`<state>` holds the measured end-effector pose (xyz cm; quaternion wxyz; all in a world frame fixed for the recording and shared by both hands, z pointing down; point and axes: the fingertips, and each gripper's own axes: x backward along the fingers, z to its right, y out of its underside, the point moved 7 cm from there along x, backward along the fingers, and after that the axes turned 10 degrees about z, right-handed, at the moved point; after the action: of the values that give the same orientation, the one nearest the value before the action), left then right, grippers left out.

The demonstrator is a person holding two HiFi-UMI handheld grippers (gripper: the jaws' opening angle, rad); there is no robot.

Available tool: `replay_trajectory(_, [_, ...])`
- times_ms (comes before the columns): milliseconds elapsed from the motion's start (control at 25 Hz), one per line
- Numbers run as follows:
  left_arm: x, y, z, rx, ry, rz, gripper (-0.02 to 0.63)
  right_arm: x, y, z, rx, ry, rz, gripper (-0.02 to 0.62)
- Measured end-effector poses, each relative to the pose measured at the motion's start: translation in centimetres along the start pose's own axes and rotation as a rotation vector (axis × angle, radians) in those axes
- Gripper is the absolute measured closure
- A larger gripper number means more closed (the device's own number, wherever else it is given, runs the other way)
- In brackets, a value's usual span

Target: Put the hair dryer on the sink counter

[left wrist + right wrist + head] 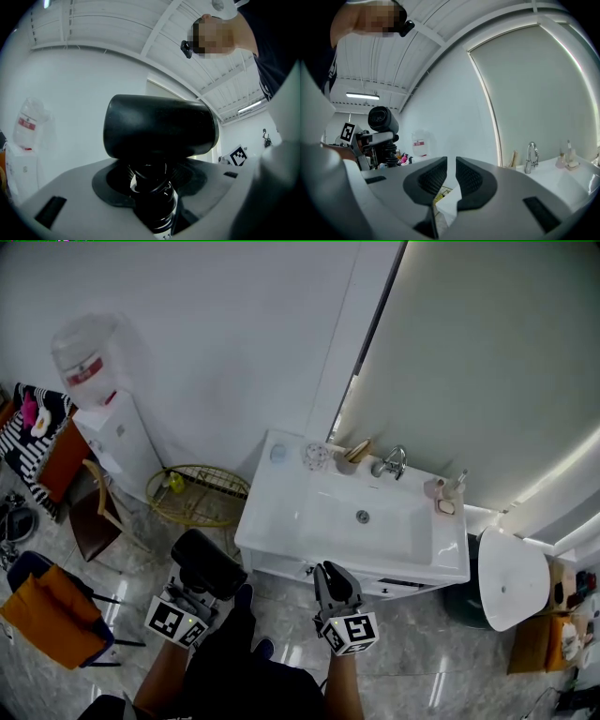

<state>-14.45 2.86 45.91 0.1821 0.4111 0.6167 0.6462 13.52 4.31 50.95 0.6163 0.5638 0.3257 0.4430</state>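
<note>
Grey left hand-held gripper, right hand-held gripper — black ribbed pads, marker cubes, dark top

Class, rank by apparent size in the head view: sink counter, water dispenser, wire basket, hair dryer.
1. sink counter
2. water dispenser
3. wire basket and hair dryer look about alike; the dryer is nearer the camera, so they are left unranked.

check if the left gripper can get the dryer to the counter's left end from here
Probably yes. The left gripper holds the dryer just short of the counter's front left corner, with nothing between them. That end looks bare; the tap and small items sit at the back.
</note>
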Motion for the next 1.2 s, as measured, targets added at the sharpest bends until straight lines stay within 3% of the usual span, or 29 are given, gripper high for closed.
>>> replay_trajectory(680, [-13.4,2.4,-10.8,0.011,0.085,0.012,0.382,-13.9,-2.2,5.8,0.062,0.081,0.045,0.526])
replay_trajectory(1200, [-17.9,4.5,-15.7,0.064,0.11,-0.007,0.382,-20.2,-1.8,7.2,0.068,0.101,0.02,0.526])
